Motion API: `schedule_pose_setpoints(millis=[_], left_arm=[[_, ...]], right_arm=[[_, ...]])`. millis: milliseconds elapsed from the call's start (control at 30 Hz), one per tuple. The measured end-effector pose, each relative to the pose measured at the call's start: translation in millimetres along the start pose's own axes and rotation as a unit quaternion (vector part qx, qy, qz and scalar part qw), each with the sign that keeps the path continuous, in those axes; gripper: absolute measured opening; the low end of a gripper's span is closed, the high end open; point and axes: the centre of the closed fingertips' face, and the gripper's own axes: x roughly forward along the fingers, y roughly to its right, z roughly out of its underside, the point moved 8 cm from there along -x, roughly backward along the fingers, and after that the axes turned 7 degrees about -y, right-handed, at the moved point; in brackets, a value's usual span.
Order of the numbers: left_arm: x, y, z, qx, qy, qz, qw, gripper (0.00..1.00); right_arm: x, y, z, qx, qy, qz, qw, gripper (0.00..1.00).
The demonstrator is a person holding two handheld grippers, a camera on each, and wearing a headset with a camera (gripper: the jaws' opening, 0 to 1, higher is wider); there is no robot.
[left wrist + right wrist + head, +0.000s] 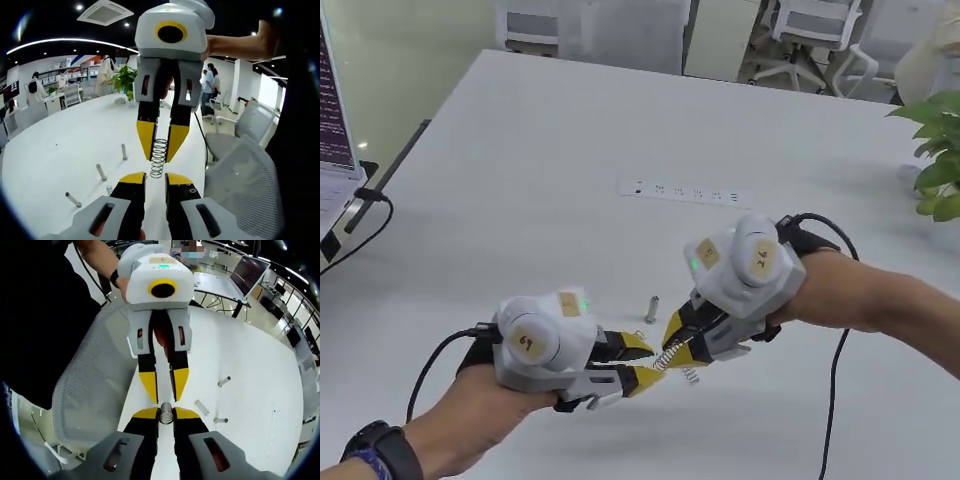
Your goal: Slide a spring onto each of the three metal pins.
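My right gripper is shut on a steel spring, held above the white table. In the left gripper view that spring hangs between the right gripper's yellow fingertips, its lower end just above my left gripper, which stands open. The right gripper view shows the spring end-on in my right gripper, with the left gripper's fingertips apart just beyond it. Three metal pins are on the table to the left. One pin stands behind the grippers.
A loose spring lies on the table under the grippers, also seen as a spring between two pins. A white power strip lies further back. A laptop sits at the left edge, a plant at the right.
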Motion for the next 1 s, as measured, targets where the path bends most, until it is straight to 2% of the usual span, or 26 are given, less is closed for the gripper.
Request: schedule_pose_setpoints(millis=[267,333,633,1000], left_arm=[[-17.4,-6.2,11.4,-0.02,-0.003,-0.024,0.9995,0.13],[-21.9,-8.7,15.8,-0.03,-0.005,-0.031,0.9991,0.15],[-45.7,-18.2,35.7,-0.058,-0.013,-0.066,0.996,0.2],[-73.0,-27.6,61.2,-0.101,-0.024,-0.108,0.9887,0.27]], right_arm=[[2.3,5.8,2.6,0.006,-0.001,0.004,1.0,0.08],[3.1,8.9,3.4,0.008,-0.002,0.012,0.9999,0.08],[9.1,12.4,7.6,0.019,-0.002,0.007,0.9998,0.08],[18.1,19.2,9.1,0.027,-0.004,0.005,0.9996,0.08]])
